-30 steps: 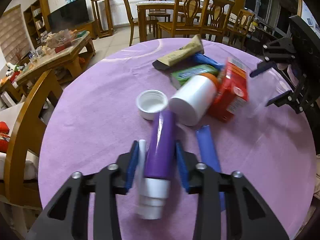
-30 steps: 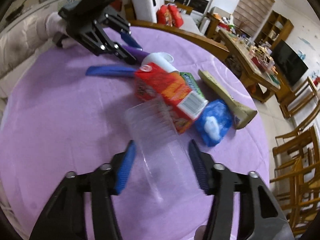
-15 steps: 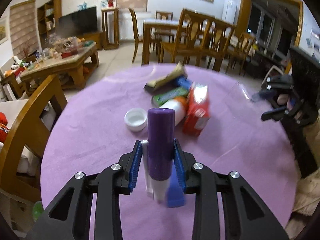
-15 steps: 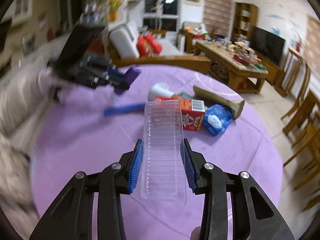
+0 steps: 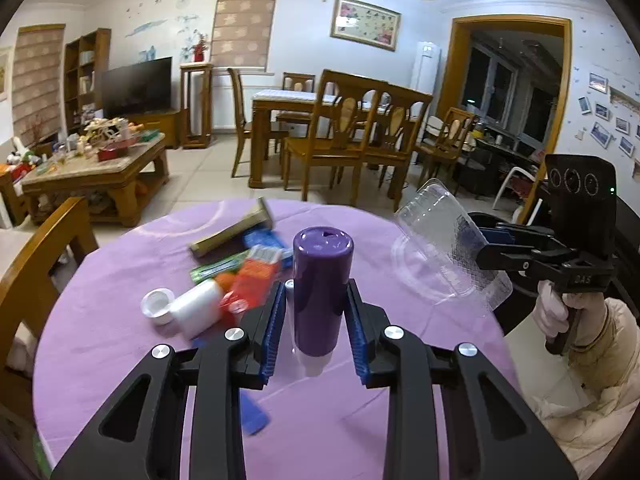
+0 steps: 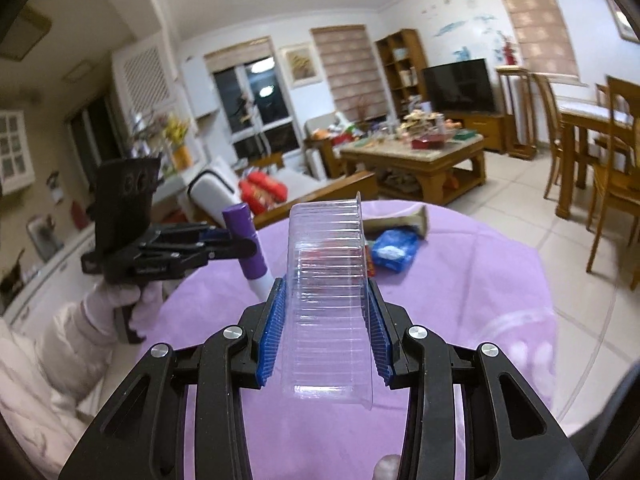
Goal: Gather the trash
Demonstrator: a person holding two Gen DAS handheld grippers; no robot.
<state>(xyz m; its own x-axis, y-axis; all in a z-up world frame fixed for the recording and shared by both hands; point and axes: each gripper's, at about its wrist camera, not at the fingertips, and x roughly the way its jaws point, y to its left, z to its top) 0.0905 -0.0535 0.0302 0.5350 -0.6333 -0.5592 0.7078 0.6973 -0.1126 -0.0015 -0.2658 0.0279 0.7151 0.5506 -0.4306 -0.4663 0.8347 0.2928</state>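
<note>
My left gripper (image 5: 316,289) is shut on a purple tube (image 5: 323,256) with a white cap end, held up off the purple tablecloth (image 5: 120,360). My right gripper (image 6: 326,292) is shut on a clear ribbed plastic container (image 6: 328,240), also held in the air. In the left wrist view the same container (image 5: 436,248) hangs at the right. On the table lie a white bottle (image 5: 198,312), a white cap (image 5: 158,306), a red carton (image 5: 252,284), a green wrapper (image 5: 216,266), a tan wrapper (image 5: 232,232) and a blue packet (image 6: 394,250). A blue strip (image 5: 252,416) lies under the left fingers.
A wooden chair back (image 5: 36,272) stands at the table's left edge. Beyond the round table are a dining table with chairs (image 5: 340,120) and a cluttered coffee table (image 5: 96,164). A gloved hand (image 5: 556,312) holds the right gripper's handle.
Both grippers have risen from the table with their loads. The right jaws closed on the clear container and rolled it upright. The purple tube went from lying flat to standing nearly upright.
</note>
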